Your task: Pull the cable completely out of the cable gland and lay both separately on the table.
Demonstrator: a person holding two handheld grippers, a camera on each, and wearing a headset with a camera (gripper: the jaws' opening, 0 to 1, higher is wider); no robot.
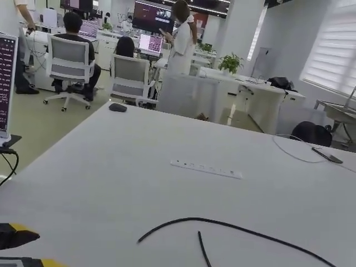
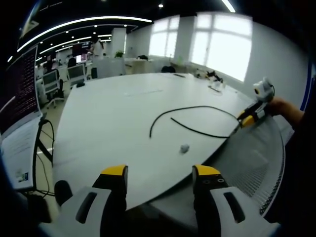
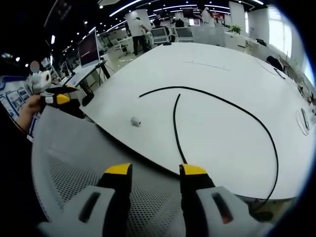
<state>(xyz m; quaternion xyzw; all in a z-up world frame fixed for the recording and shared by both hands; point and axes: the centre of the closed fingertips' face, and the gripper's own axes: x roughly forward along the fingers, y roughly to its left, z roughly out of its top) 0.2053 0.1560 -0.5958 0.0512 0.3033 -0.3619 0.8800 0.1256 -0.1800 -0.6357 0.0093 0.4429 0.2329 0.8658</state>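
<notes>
A long black cable point(image 1: 233, 227) lies in a loop on the white table point(image 1: 139, 167), with a short end point(image 1: 203, 250) beside the main run. In the gripper views the cable point(image 2: 192, 109) point(image 3: 222, 101) lies apart from a small pale cable gland point(image 2: 184, 147) point(image 3: 136, 121), which rests alone near the table's edge. My left gripper point(image 2: 160, 173) is open and empty, held off the table's edge; it shows at the head view's bottom left point(image 1: 44, 249) and in the right gripper view point(image 3: 61, 101). My right gripper point(image 3: 155, 170) is open and empty too, over a mesh chair back point(image 3: 74, 148), and appears at the right point(image 2: 252, 116).
A flush socket strip point(image 1: 206, 168) sits mid-table, a dark mouse point(image 1: 117, 107) at the far edge, a phone point(image 1: 327, 156) with a white lead at the right. A monitor point(image 1: 5, 83) stands at the left. Chairs and people are beyond the table.
</notes>
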